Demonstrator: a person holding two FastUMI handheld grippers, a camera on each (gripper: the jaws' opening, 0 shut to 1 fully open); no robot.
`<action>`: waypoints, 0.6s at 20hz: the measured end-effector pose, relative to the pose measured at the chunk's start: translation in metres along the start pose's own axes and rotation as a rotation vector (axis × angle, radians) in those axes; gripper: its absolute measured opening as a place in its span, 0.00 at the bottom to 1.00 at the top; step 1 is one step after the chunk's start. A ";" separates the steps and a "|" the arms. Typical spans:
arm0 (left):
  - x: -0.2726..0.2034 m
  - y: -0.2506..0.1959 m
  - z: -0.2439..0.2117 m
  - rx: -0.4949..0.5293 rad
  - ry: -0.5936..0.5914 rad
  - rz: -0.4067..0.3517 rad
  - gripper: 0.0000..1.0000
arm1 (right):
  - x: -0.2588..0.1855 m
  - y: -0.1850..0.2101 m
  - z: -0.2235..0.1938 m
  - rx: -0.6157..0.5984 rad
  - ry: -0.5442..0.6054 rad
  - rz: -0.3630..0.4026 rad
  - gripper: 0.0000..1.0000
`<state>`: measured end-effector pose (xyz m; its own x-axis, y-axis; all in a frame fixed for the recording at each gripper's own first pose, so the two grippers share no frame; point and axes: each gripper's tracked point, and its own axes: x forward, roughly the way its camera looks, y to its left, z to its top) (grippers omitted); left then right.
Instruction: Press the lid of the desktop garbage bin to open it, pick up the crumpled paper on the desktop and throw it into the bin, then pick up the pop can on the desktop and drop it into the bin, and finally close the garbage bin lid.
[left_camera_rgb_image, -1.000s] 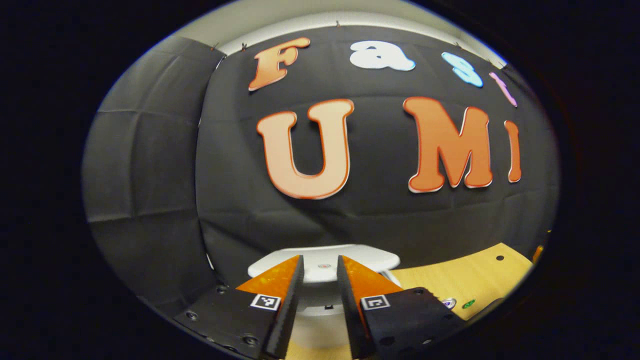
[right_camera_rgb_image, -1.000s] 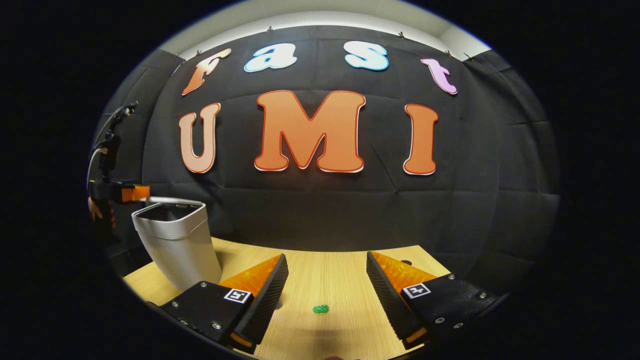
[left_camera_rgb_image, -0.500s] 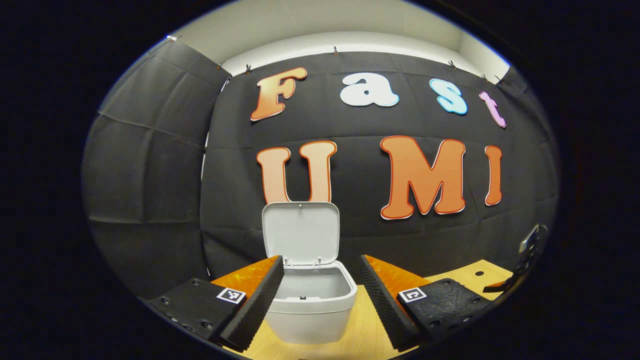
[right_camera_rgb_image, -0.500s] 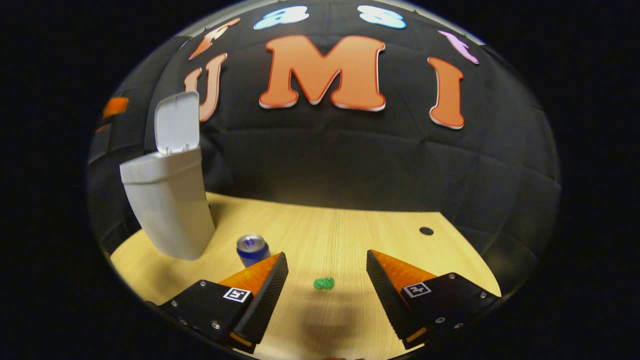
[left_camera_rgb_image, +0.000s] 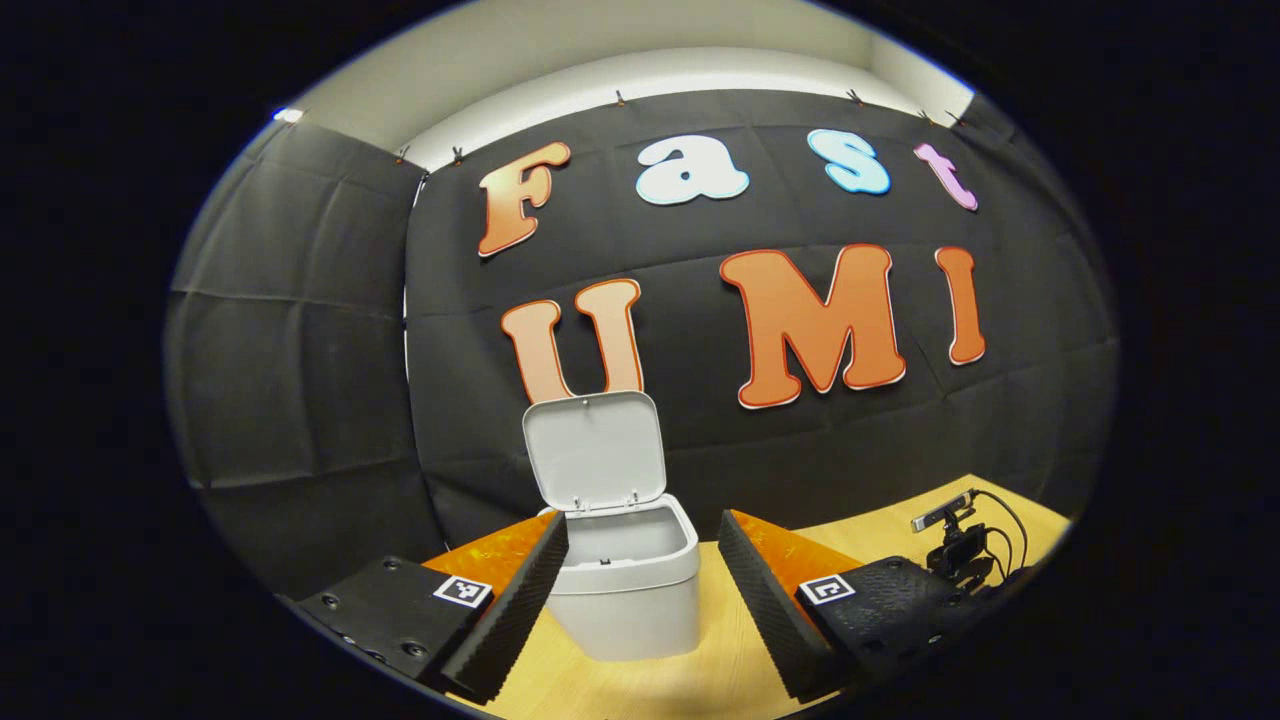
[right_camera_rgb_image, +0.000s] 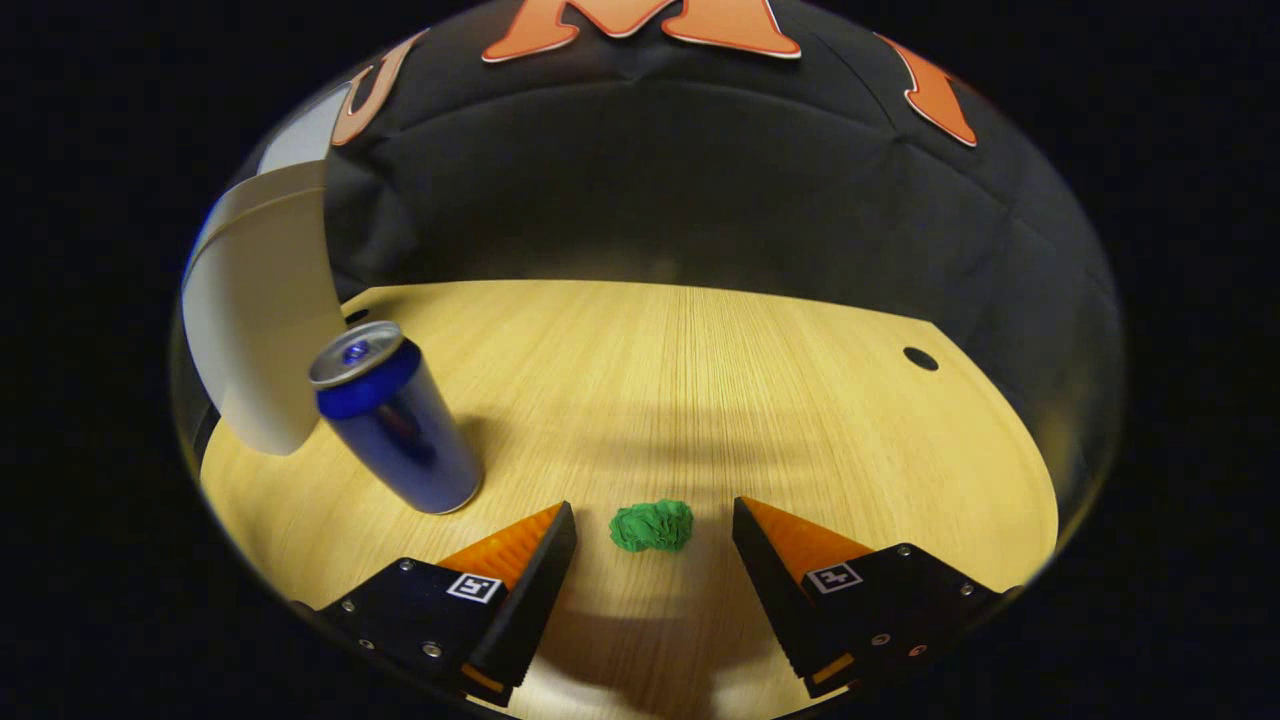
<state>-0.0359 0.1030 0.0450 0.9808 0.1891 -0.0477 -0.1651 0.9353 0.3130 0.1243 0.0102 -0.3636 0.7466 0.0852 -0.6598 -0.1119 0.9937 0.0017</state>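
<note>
The white desktop bin (left_camera_rgb_image: 628, 575) stands on the wooden table with its lid (left_camera_rgb_image: 596, 451) tipped up and back. My left gripper (left_camera_rgb_image: 642, 532) is open, held just in front of the bin with nothing between its fingers. In the right gripper view, a green crumpled paper ball (right_camera_rgb_image: 652, 525) lies on the table right between the tips of my open right gripper (right_camera_rgb_image: 652, 520), which hangs low over it without touching. A blue pop can (right_camera_rgb_image: 397, 417) stands upright to the paper's left, beside the bin (right_camera_rgb_image: 262, 312).
A round hole (right_camera_rgb_image: 920, 358) sits in the wooden table (right_camera_rgb_image: 700, 380) at the far right. The other gripper with its black cables (left_camera_rgb_image: 958, 545) shows low at the right of the left gripper view. Black cloth walls close the table's back and sides.
The bin lid sprang open from shut. My left gripper opened and drew back from the bin. My right gripper tilted down and came low and close to the green paper.
</note>
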 end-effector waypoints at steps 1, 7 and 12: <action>-0.001 -0.001 -0.002 0.012 0.008 0.005 0.95 | 0.005 0.003 -0.004 0.009 -0.003 0.017 0.84; -0.002 -0.017 -0.006 0.011 0.020 -0.021 0.95 | 0.002 0.011 -0.007 -0.024 0.014 -0.002 0.42; -0.010 -0.016 -0.003 0.021 -0.004 -0.048 0.95 | -0.018 0.019 -0.004 0.010 0.027 0.048 0.16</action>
<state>-0.0431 0.0867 0.0373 0.9879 0.1432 -0.0594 -0.1159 0.9366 0.3306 0.1060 0.0268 -0.3549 0.7225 0.1311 -0.6788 -0.1407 0.9892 0.0412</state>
